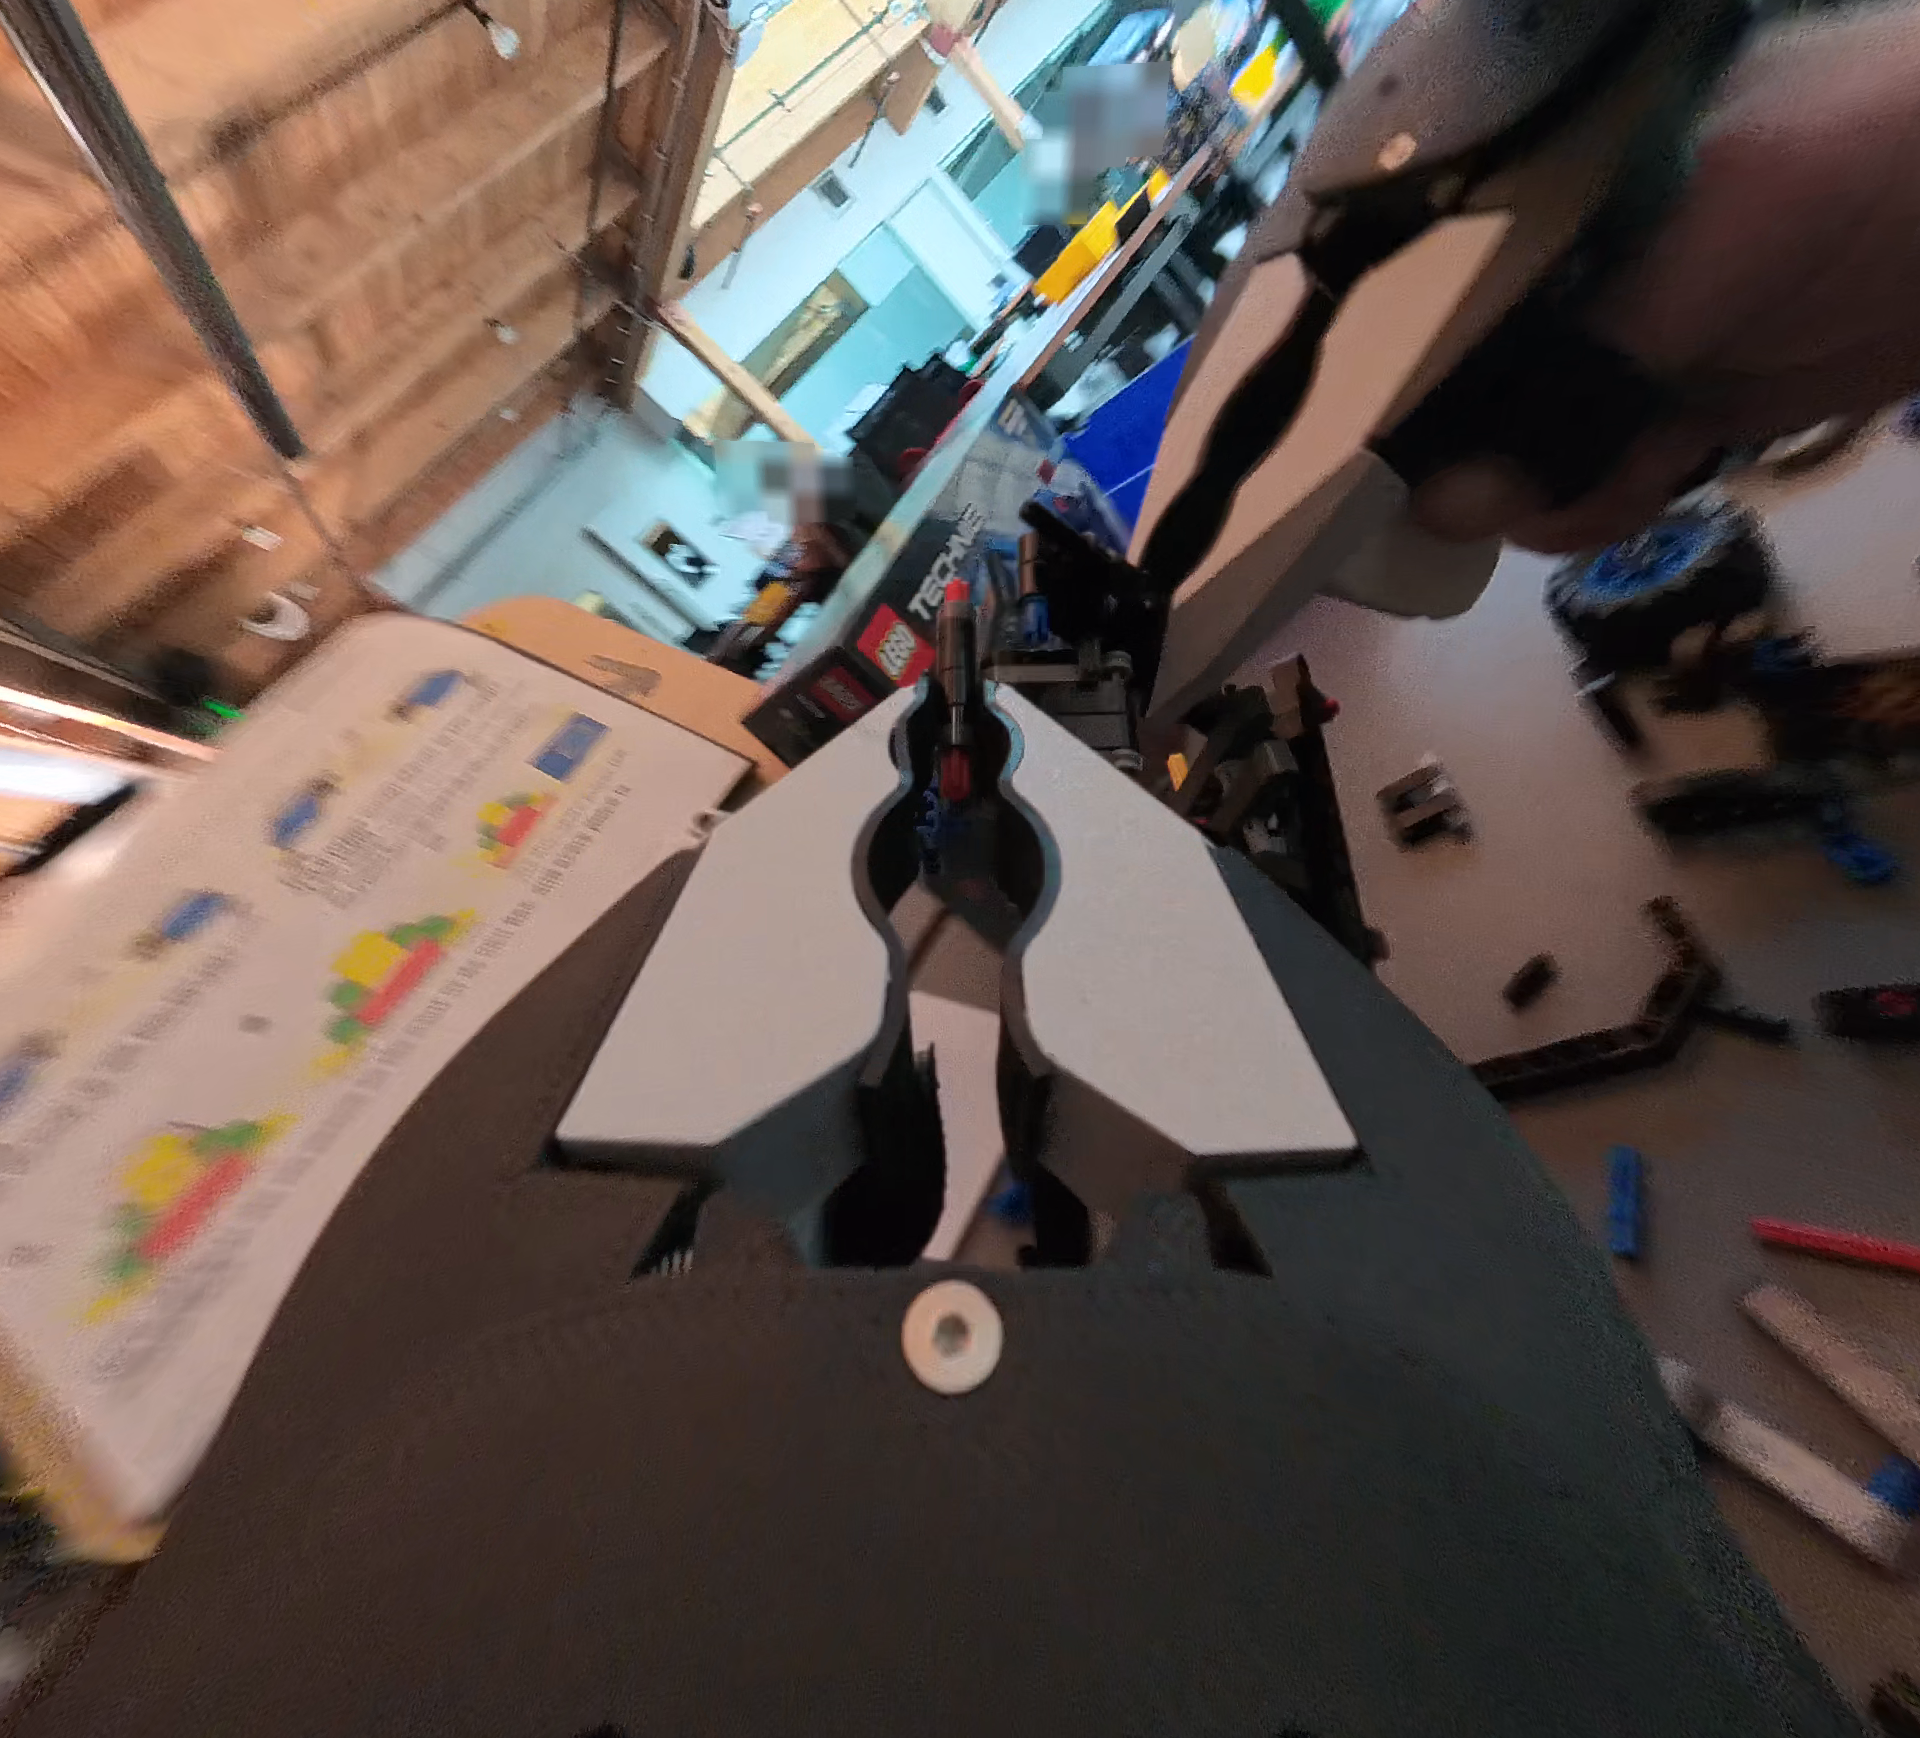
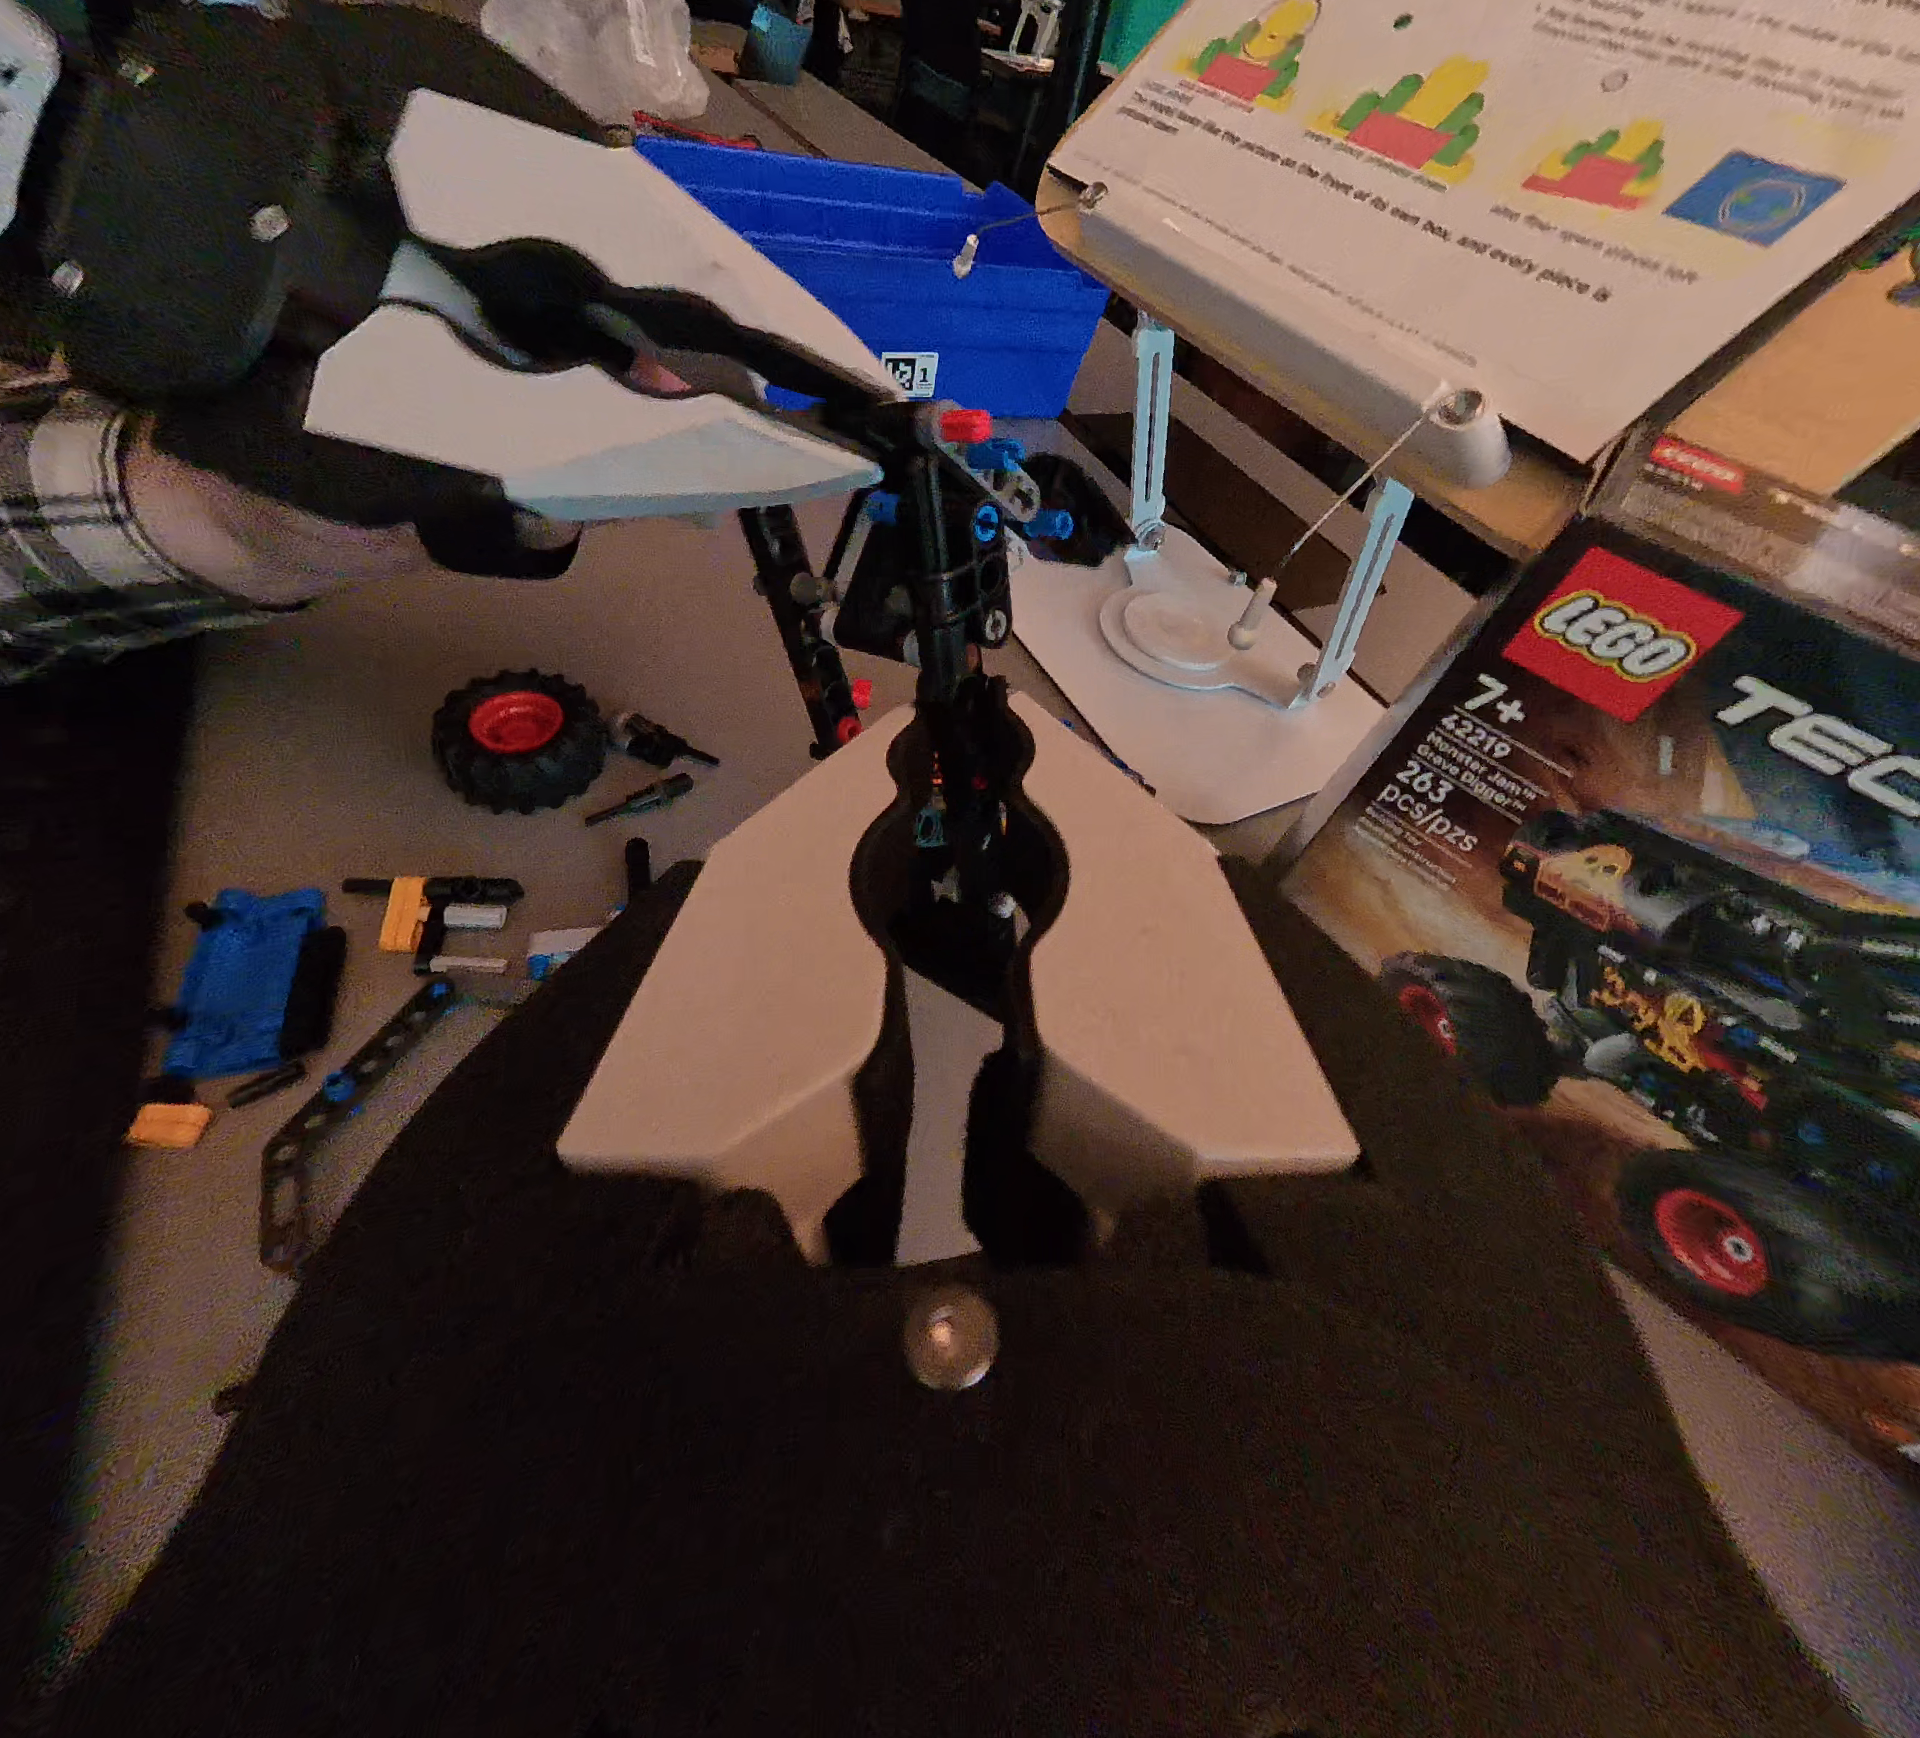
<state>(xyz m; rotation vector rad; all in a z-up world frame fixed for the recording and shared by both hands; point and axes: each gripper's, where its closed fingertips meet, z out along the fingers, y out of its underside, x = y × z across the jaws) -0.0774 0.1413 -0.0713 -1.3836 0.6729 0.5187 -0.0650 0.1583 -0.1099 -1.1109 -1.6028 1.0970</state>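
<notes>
Workshop: wood-plank ceiling, cluttered benches behind, grey tabletop (image 2: pixel 343 753) strewn with loose building-toy parts.

Both grippers are clamped on one thing, a half-built black Technic-style frame (image 2: pixel 951 566) held up off the table.

- Right gripper (image 2: pixel 951 722): fingers nearly together around the frame's lower end, which sits in the notch between them. Gripping it.
- Left gripper (image 1: pixel 951 701): closed on the top of the same frame, at a grey piece with a red pin (image 1: pixel 954 592). In the right wrist view it comes in from the left, tips meeting the frame at that red pin (image 2: pixel 966 424).

Handling, my read: light, rigid plastic, but only friction-fit. Blue pins (image 2: pixel 1049 525) and thin liftarms stick out and would likely pop or shear under twist or side load. Smooth plastic, so it may pivot in a two-point pinch. Best hold looks like the thick black beam, not pins or the small grey connector.

Around it:
- Loose black tyre with red hub (image 2: pixel 520 738), just left of the frame on the table.
- Blue parts cluster (image 2: pixel 244 976), black perforated liftarm (image 2: pixel 343 1106), yellow bits nearby.
- Blue bin (image 2: pixel 935 275) behind.
- Instruction sheet (image 2: pixel 1507 88) on a white stand (image 2: pixel 1195 639).
- Printed set box (image 2: pixel 1621 909) at right.
- Left wrist view is motion-blurred; small parts there are unreadable.
</notes>
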